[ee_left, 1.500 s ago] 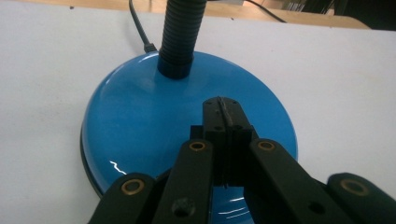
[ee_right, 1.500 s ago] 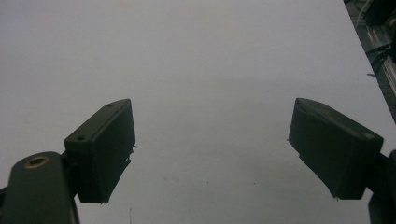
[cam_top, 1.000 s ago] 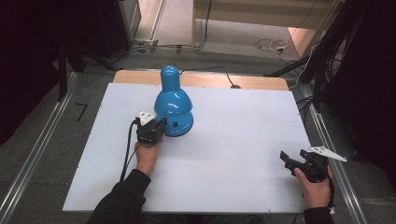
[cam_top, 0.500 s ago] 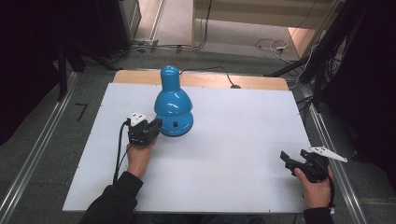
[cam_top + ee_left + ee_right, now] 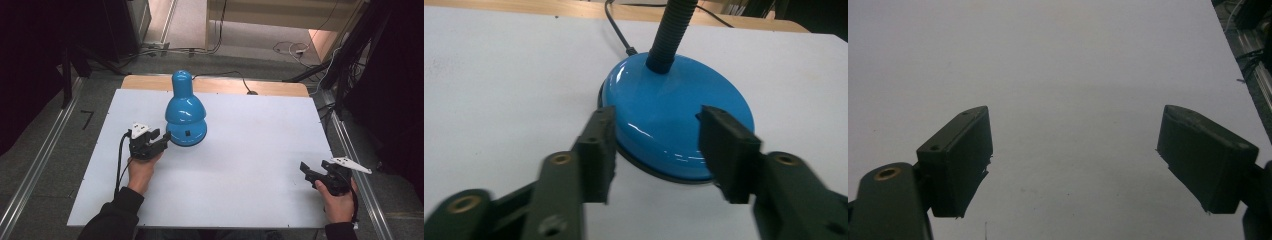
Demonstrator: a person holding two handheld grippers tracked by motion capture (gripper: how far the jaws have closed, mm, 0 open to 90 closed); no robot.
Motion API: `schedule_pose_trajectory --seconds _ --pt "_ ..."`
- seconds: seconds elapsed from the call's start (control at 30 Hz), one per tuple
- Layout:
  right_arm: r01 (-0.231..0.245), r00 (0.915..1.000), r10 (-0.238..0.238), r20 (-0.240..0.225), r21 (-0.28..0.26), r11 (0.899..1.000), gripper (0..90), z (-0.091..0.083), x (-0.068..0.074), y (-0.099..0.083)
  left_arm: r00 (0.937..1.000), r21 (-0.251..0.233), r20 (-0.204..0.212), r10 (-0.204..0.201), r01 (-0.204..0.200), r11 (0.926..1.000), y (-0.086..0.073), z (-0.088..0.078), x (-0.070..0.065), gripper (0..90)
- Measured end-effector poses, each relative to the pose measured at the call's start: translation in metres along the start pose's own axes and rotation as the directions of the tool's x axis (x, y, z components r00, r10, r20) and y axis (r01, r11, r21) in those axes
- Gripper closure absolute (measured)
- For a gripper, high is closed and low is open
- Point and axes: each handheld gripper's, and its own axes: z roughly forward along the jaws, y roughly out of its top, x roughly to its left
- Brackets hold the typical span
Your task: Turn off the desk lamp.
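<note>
Left gripper [image 5: 656,150] jaws, just opening, stand spread with the blue desk lamp's base [image 5: 674,125] just ahead, untouched. Step: release. Next: back clear. Right gripper [image 5: 1073,160] jaws spread over bare tabletop [image 5: 1058,60].

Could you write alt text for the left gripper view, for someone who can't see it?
A gripper with two black jaws standing open, just having parted, frames the round blue lamp base on a white table. A black ribbed neck rises from the base, and a black cable trails away behind it.

No legible text, label or number on anything here.
</note>
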Motion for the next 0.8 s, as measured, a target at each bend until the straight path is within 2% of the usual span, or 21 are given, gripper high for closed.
schedule_pose_trajectory --seconds 0.13,0.23,0.43,0.6,0.8 --pt "0.003 1.0000 -0.003 -0.001 0.000 1.000 13.3 0.000 0.000 0.000 0.9999 -0.008 -0.011 -0.002 0.002 1.0000 -0.001 -0.004 0.003 40.4" --pt "0.000 1.0000 0.000 0.001 0.003 1.000 13.3 0.000 0.000 0.000 0.9997 -0.019 -0.023 0.003 -0.003 0.9998 -0.002 -0.009 0.005 40.2" --pt "-0.001 1.0000 0.001 0.001 0.007 1.000 13.3 0.000 0.001 -0.001 0.9989 -0.014 -0.047 0.003 -0.004 0.9999 -0.005 -0.015 0.012 35.2" --pt "0.000 1.0000 0.000 0.003 0.005 1.000 13.3 -0.001 0.000 0.000 0.9984 -0.014 -0.056 -0.003 0.003 0.9999 -0.009 -0.019 0.016 35.0" --pt "0.000 1.0000 0.000 0.001 0.001 1.000 13.3 -0.001 -0.001 0.000 0.9970 -0.004 -0.075 -0.015 0.015 0.9999 -0.012 -0.022 0.021 28.7"
